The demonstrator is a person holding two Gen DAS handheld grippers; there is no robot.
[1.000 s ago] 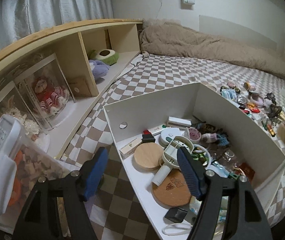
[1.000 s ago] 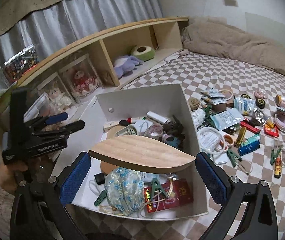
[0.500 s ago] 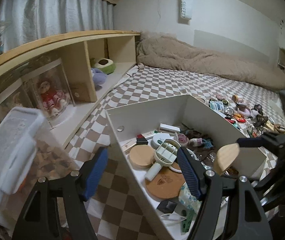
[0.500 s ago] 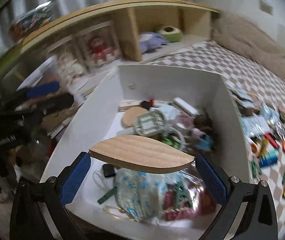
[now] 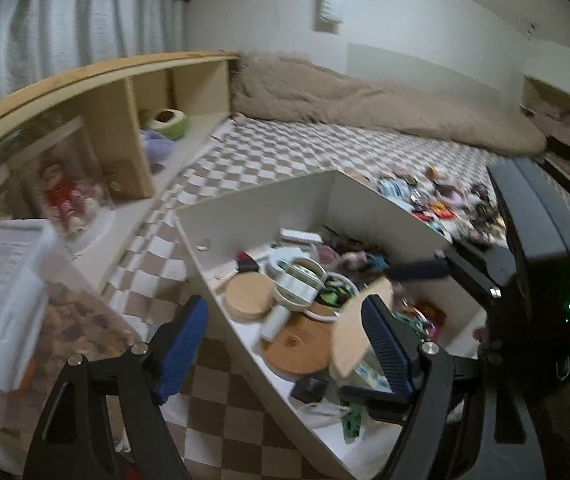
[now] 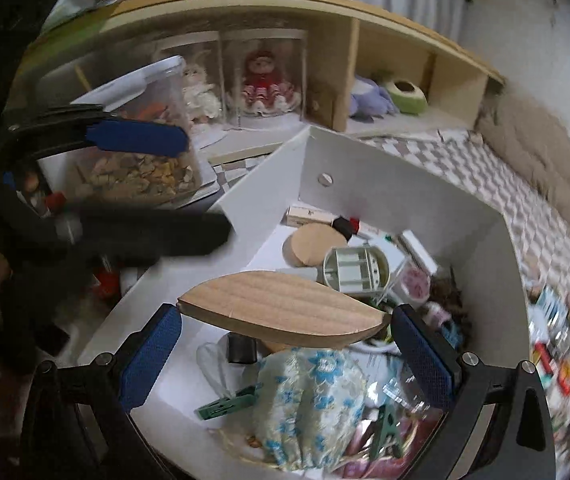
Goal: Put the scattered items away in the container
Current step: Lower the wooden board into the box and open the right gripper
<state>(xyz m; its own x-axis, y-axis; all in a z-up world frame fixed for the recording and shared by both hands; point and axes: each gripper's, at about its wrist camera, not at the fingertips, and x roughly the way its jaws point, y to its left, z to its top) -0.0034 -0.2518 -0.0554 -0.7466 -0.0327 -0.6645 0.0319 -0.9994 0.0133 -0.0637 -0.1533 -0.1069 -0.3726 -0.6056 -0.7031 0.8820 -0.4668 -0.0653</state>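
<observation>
right gripper [image 6: 285, 350] gripping wooden leaf [image 6: 285, 308], left gripper [image 5: 285, 348] empty — doll [image 6: 269, 84] sharper right-side

Leaf-shaped wooden board [image 6: 285, 309] level above cluttered white container [image 6: 405, 184]

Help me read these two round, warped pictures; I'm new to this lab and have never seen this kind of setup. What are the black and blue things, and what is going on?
No robot here: a person holds a two-finger grabbing tool in each hand, and each tool carries a wide-angle camera looking along its blue-padded fingers. One picture is from the left tool. Its jaws have just been opening, with nothing between them, beside the white box. The other is from the right tool, which grips a leaf-shaped wooden board by its two tips over that box. Inside lie a round wooden lid, clothespins and a flowered pouch. More small items wait on the checkered bedcover.
</observation>
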